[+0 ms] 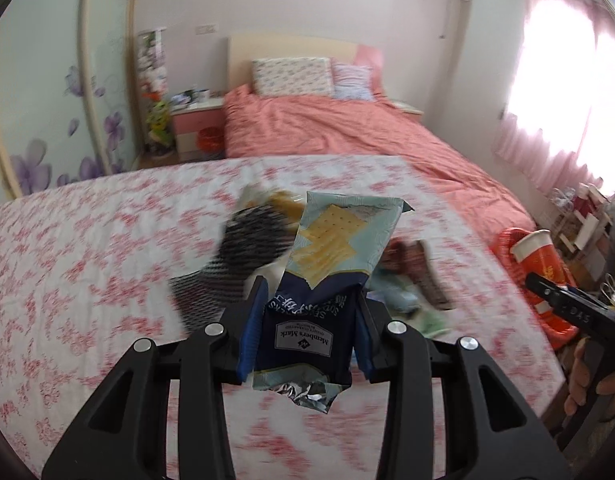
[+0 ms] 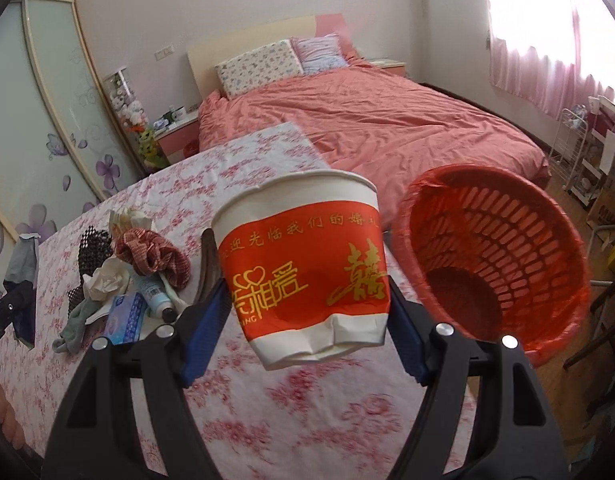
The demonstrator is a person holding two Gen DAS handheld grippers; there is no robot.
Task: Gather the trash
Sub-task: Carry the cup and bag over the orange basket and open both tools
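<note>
The left tool (image 1: 309, 330) is clamping its blue pads on a cracker wrapper (image 1: 331, 268), which is standing upright between them above the floral tabletop (image 1: 87, 240), its torn foil end hanging back toward the camera. Beyond that tool, a blurred pile of litter is lying on the cloth. The right tool (image 2: 307, 334) is gripping a red-and-white paper cup (image 2: 307, 268) by its crumpled lower half, the open rim tilting away. Just to the right of this tool, a red mesh basket (image 2: 507, 256) lined with a red bag is sitting beside the tabletop edge. To its left, tissues (image 2: 105, 280), a small bottle (image 2: 157, 298) and a blue packet (image 2: 127, 318) are lying clustered together.
</note>
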